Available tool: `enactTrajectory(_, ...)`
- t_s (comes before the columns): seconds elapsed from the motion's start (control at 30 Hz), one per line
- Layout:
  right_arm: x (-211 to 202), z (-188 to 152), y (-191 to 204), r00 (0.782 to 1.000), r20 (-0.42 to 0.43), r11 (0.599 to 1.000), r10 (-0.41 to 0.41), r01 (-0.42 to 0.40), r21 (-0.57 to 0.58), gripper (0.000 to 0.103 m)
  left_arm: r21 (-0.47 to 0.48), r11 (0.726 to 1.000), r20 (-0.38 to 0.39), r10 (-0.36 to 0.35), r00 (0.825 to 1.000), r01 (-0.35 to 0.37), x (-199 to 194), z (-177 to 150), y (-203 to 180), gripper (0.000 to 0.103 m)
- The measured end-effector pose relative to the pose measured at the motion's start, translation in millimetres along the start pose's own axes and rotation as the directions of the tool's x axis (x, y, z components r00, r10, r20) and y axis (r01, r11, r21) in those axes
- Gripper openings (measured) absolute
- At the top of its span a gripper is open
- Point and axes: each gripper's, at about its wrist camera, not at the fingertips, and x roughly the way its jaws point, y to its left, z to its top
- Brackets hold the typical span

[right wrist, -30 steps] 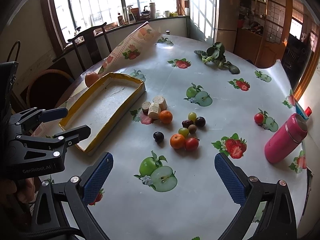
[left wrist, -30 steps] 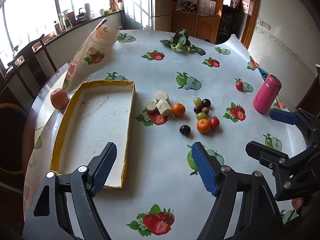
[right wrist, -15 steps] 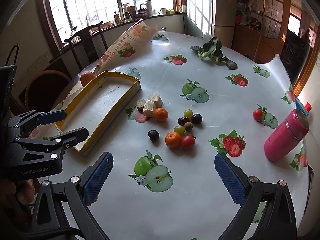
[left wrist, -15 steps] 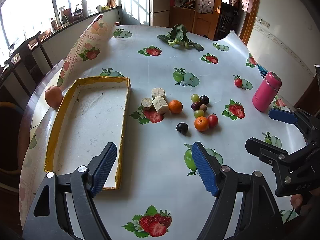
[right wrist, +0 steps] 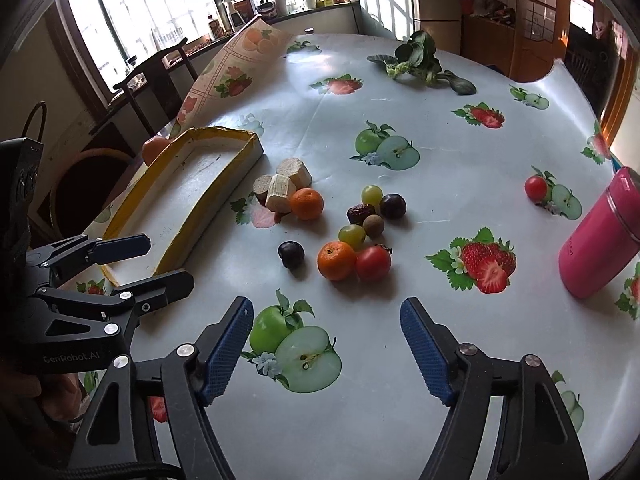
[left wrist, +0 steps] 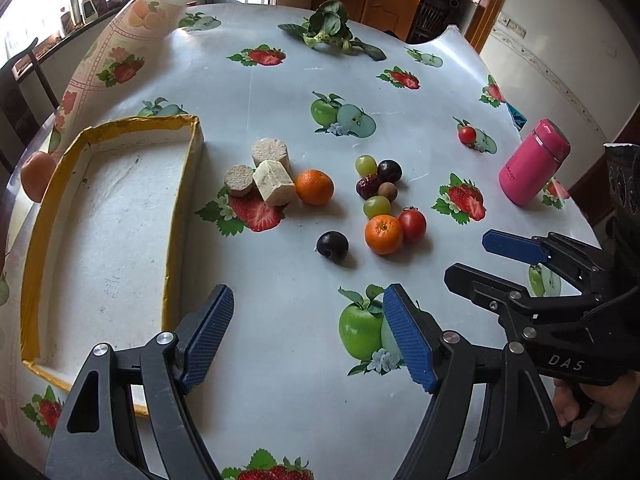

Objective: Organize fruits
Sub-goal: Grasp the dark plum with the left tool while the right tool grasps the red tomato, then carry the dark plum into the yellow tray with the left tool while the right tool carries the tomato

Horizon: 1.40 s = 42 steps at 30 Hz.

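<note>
Loose fruit lies mid-table: an orange [left wrist: 383, 233] touching a red tomato [left wrist: 412, 224], a dark plum [left wrist: 332, 246], a second orange [left wrist: 314, 186], and green grapes [left wrist: 366, 165] with small dark fruits. A yellow-rimmed white tray [left wrist: 175, 216] lies to the left and holds nothing. My left gripper [left wrist: 307, 294] hovers open over the cloth in front of the plum, with nothing between its fingers. My right gripper [right wrist: 326, 304] is closing with nothing between its jaws, short of the orange [right wrist: 336, 260] and tomato [right wrist: 373, 263].
Three pale cut chunks [left wrist: 272, 176] sit beside the tray. A pink bottle [left wrist: 532, 162] stands at the right, leafy greens [left wrist: 328, 30] at the far side. A peach-coloured fruit [left wrist: 36, 174] rests left of the tray. A chair [right wrist: 156, 76] stands by the window.
Both grippers have dropped lower and closer to the fruit, which now looks larger in both views. The right gripper's jaws have narrowed. No fruit has moved.
</note>
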Motion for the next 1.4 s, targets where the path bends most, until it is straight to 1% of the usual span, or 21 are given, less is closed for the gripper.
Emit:
enactTrajectory(0.13, 29.0, 6.2, -19.6, 1.000, -0.030, 0.999, 0.002, 0.000, 0.046, 0.055, 0.025, 1.000, -0.031, -0.004, 1.000, 0.005, 28.7, 12.0, -6.1, 0.077)
enactTrajectory(0.23, 44.2, 13.0, -29.7, 0.999, -0.033, 0.997, 0.018, -0.016, 0.074, 0.051, 0.033, 0.999, -0.044, -0.001, 0.999, 0.002, 45.3, 18.2, -6.4, 0.076)
enactTrajectory(0.3, 52.7, 18.4, -33.0, 0.999, -0.034, 0.997, 0.022, -0.019, 0.081, 0.048, 0.039, 0.999, -0.058, 0.000, 0.998, 0.002, 55.7, 21.5, -4.6, 0.070)
enactTrajectory(0.33, 57.2, 20.6, -34.2, 0.999, -0.038, 0.996, 0.025, -0.021, 0.084, 0.046, 0.041, 0.999, -0.067, 0.000, 0.998, 0.003, 61.2, 22.8, -2.9, 0.068)
enactTrajectory(0.4, 65.8, 23.9, -36.3, 0.998, -0.051, 0.996, 0.027, -0.022, 0.087, 0.044, 0.041, 0.999, -0.083, -0.008, 0.997, 0.011, 70.7, 23.9, -0.3, 0.061)
enactTrajectory(0.47, 72.0, 25.8, -39.8, 0.998, -0.052, 0.994, 0.043, -0.038, 0.099, 0.043, 0.040, 0.999, -0.097, -0.016, 0.995, 0.020, 78.7, 24.6, 1.8, 0.057)
enactTrajectory(0.53, 74.3, 27.0, -44.6, 0.997, -0.042, 0.990, 0.068, -0.063, 0.123, 0.043, 0.031, 0.998, -0.104, -0.044, 0.994, 0.047, 83.7, 25.1, 2.8, 0.057)
enactTrajectory(0.63, 74.3, 26.9, -48.5, 0.995, -0.042, 0.985, 0.095, -0.087, 0.150, 0.042, 0.036, 0.995, -0.112, -0.084, 0.990, 0.088, 89.1, 24.7, -1.8, 0.052)
enactTrajectory(0.67, 73.8, 25.6, -50.8, 0.994, -0.039, 0.981, 0.106, -0.099, 0.166, 0.042, 0.049, 0.995, -0.104, -0.078, 0.991, 0.084, 89.3, 24.4, -4.8, 0.051)
enactTrajectory(0.73, 73.9, 22.6, -60.2, 0.990, -0.024, 0.965, 0.140, -0.131, 0.228, 0.039, 0.068, 0.994, -0.098, -0.082, 0.992, 0.089, 89.9, 24.1, -9.2, 0.046)
enactTrajectory(0.77, 74.6, 21.3, -65.1, 0.988, -0.017, 0.955, 0.154, -0.145, 0.257, 0.038, 0.068, 0.993, -0.097, -0.091, 0.991, 0.098, 90.0, 24.6, -10.0, 0.040)
enactTrajectory(0.8, 76.6, 20.6, -68.4, 0.987, -0.018, 0.951, 0.157, -0.146, 0.273, 0.036, 0.065, 0.992, -0.100, -0.105, 0.989, 0.111, 90.4, 25.1, -10.6, 0.032)
enactTrajectory(0.87, 83.1, 19.8, -70.2, 0.983, -0.029, 0.944, 0.179, -0.164, 0.286, 0.036, 0.053, 0.988, -0.113, -0.137, 0.984, 0.143, 92.1, 26.8, -11.6, 0.021)
enactTrajectory(0.9, 85.2, 20.8, -68.9, 0.983, -0.029, 0.944, 0.183, -0.168, 0.283, 0.033, 0.048, 0.988, -0.113, -0.142, 0.983, 0.148, 92.0, 26.9, -11.3, 0.020)
enactTrajectory(1.07, 82.1, 23.6, -62.7, 0.986, -0.024, 0.956, 0.163, -0.151, 0.252, 0.031, 0.022, 0.984, -0.111, -0.175, 0.978, 0.178, 88.1, 27.1, -5.7, 0.020)
enactTrajectory(1.13, 76.0, 21.3, -58.4, 0.990, -0.021, 0.966, 0.138, -0.130, 0.224, 0.031, 0.016, 0.985, -0.100, -0.171, 0.980, 0.173, 82.2, 26.6, -2.2, 0.020)
enactTrajectory(1.3, 56.6, 21.5, -42.7, 0.993, 0.003, 0.978, 0.121, -0.119, 0.173, 0.031, 0.000, 0.987, -0.072, -0.163, 0.984, 0.164, 64.1, 25.6, 7.2, 0.020)
enactTrajectory(1.4, 47.0, 21.0, -31.5, 0.994, 0.006, 0.985, 0.110, -0.110, 0.132, 0.031, -0.004, 0.989, -0.056, -0.147, 0.987, 0.147, 52.0, 24.7, 12.1, 0.020)
